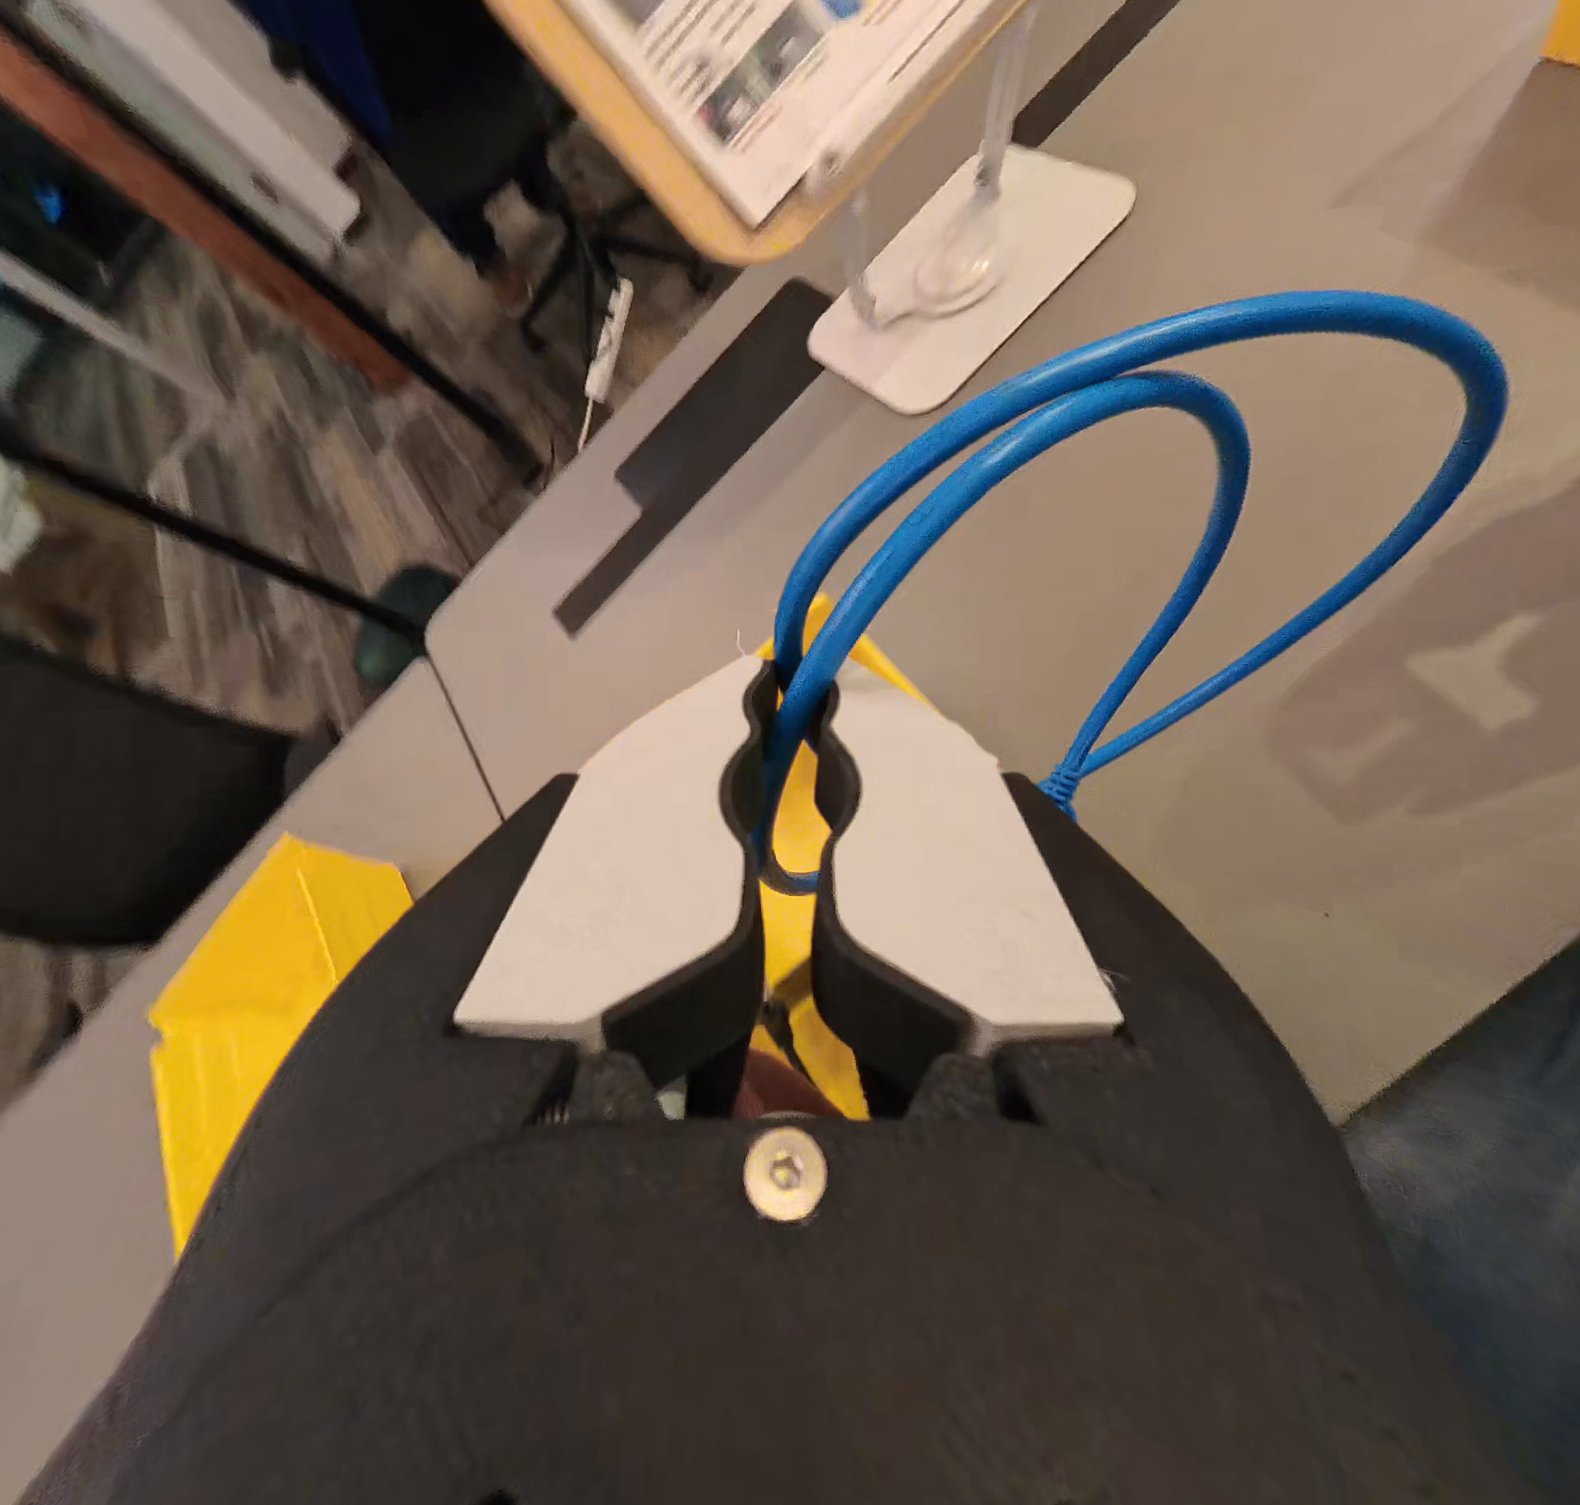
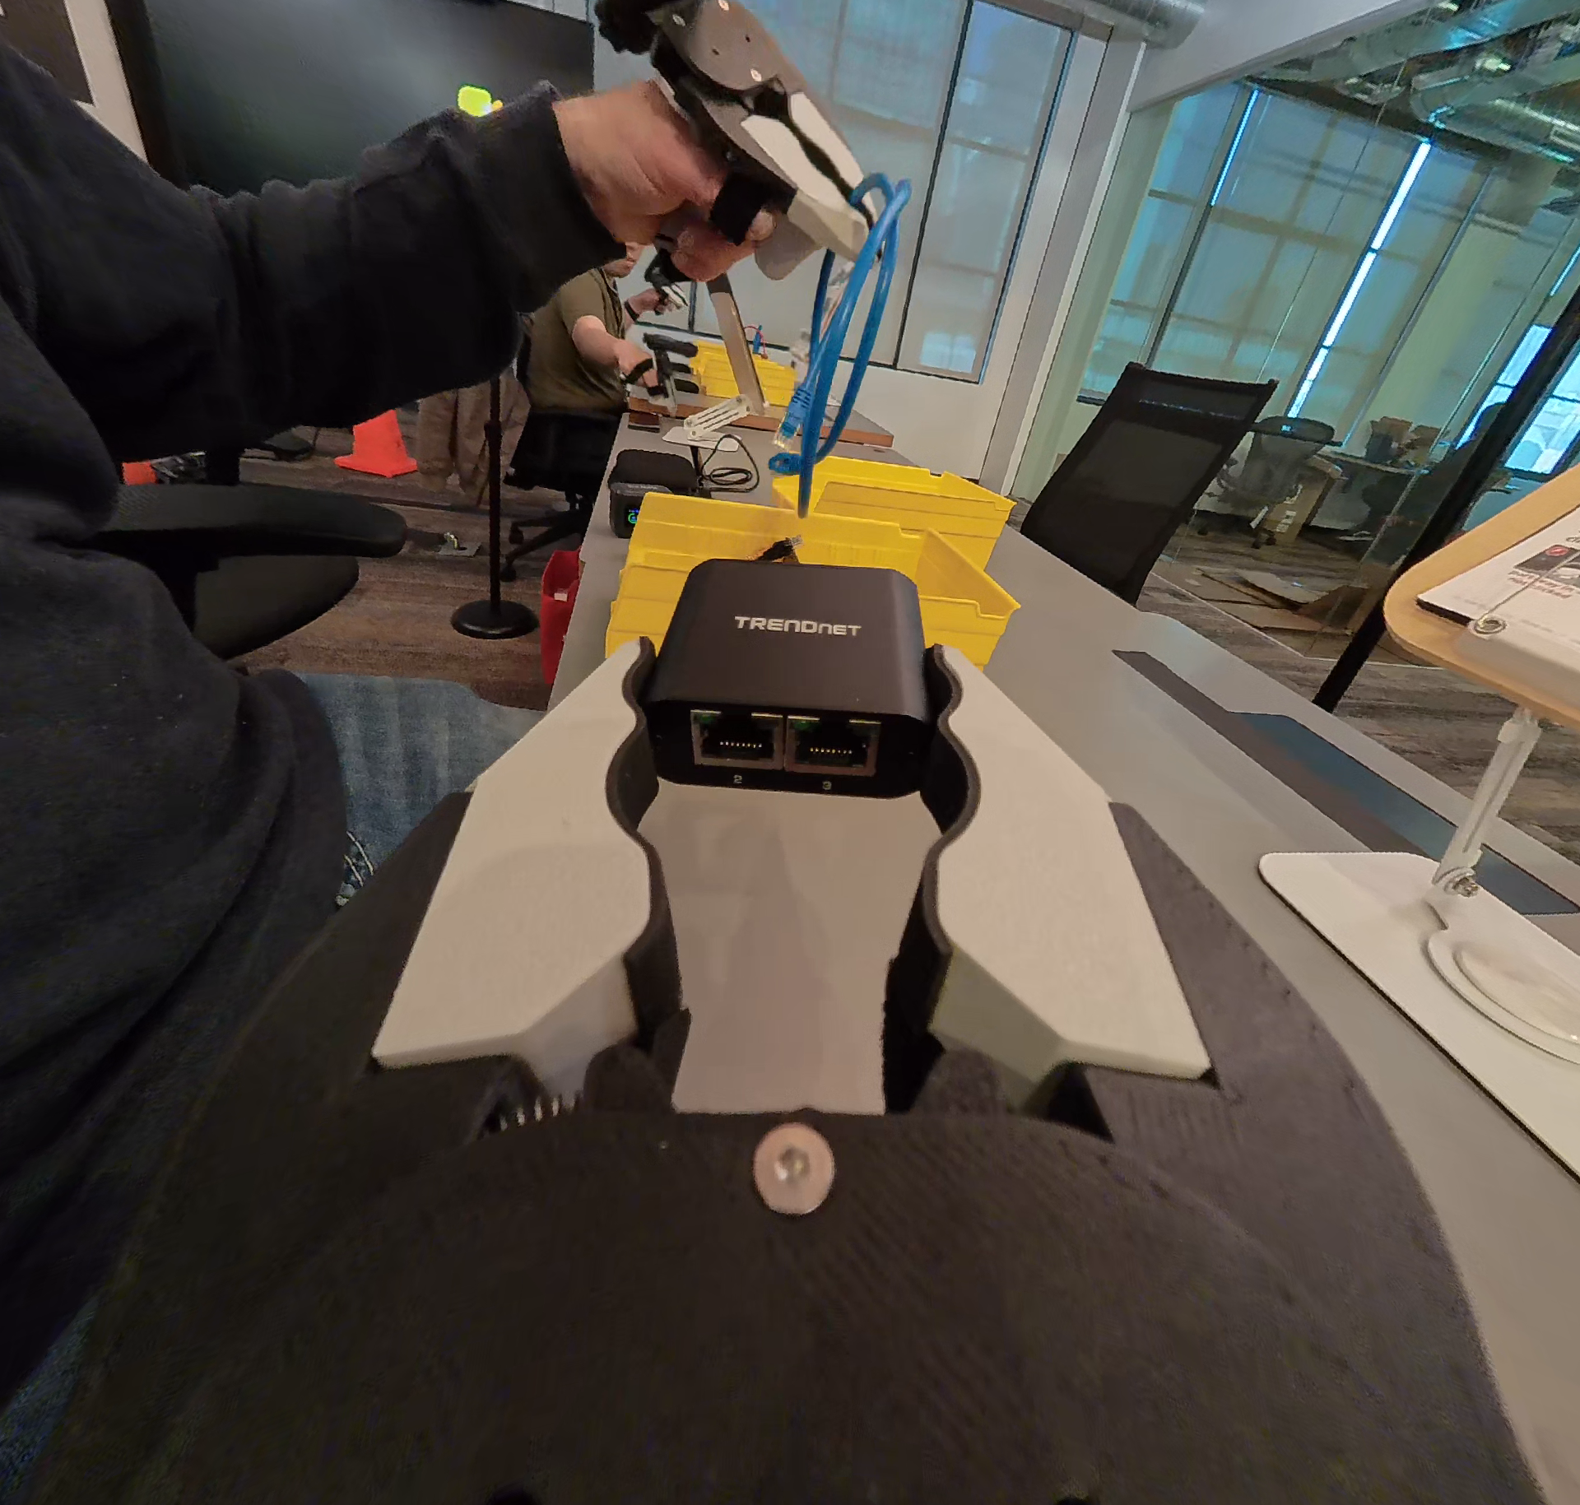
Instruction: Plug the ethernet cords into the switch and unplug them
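Observation:
My left gripper [image 1: 791, 694] is shut on a coiled blue ethernet cord [image 1: 1214, 429], whose loops arc out past the fingertips. In the right wrist view the left gripper [image 2: 842, 211] is raised high above the table, with the blue cord [image 2: 834, 335] hanging from it; a clear plug [image 2: 785, 431] dangles free over the yellow bins. My right gripper [image 2: 788, 699] is shut on a small black network switch [image 2: 791, 652] and grips its two sides. Two empty ports [image 2: 785, 741] face the camera. A black cord end [image 2: 780, 549] shows just behind the switch.
Yellow bins [image 2: 966, 592] stand on the grey table [image 2: 1154, 746] behind the switch, and one shows under the left gripper [image 1: 256, 985]. A white-based stand holding a printed board [image 1: 975, 284] is at the right [image 2: 1368, 908]. Office chairs, an orange cone and another seated person are beyond. Left tips to right tips: about 35 cm.

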### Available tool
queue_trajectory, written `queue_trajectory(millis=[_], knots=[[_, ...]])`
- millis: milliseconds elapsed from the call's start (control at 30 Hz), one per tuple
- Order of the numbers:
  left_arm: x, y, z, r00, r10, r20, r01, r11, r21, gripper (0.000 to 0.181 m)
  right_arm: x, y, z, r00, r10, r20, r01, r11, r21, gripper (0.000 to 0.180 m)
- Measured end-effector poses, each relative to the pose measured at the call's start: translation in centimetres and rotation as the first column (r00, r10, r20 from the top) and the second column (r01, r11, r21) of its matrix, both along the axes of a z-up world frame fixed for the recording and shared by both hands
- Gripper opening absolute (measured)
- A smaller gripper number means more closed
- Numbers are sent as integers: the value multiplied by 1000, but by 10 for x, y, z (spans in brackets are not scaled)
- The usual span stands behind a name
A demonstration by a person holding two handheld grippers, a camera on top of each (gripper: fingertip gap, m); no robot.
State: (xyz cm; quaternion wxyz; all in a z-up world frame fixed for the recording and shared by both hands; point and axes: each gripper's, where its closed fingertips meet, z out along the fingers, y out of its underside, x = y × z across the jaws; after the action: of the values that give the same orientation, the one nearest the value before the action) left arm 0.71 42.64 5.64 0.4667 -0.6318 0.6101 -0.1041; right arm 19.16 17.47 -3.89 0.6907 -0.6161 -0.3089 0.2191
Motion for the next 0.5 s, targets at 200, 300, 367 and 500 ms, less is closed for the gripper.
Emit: queue_trajectory(millis=[200, 300, 367, 500], knots=[[79, -51, -35, 922, -195, -335, 312, 885, 345, 6, 10, -6, 4, 999, -48, 2, 48, 999, 7, 60], [110, -72, -76, 809, -291, -511, 486, 820, 303, 6, 14, -10, 6, 998, -66, -1, 66, 998, 13, 60], [126, -87, -106, 706, -383, -595, 604, 765, 225, 6, 17, -13, 8, 997, -73, -6, 73, 997, 19, 60], [150, -107, -157, 473, -500, -725, 799, 590, 114, 6, 24, -17, 12, 995, -95, -18, 96, 995, 27, 60]])
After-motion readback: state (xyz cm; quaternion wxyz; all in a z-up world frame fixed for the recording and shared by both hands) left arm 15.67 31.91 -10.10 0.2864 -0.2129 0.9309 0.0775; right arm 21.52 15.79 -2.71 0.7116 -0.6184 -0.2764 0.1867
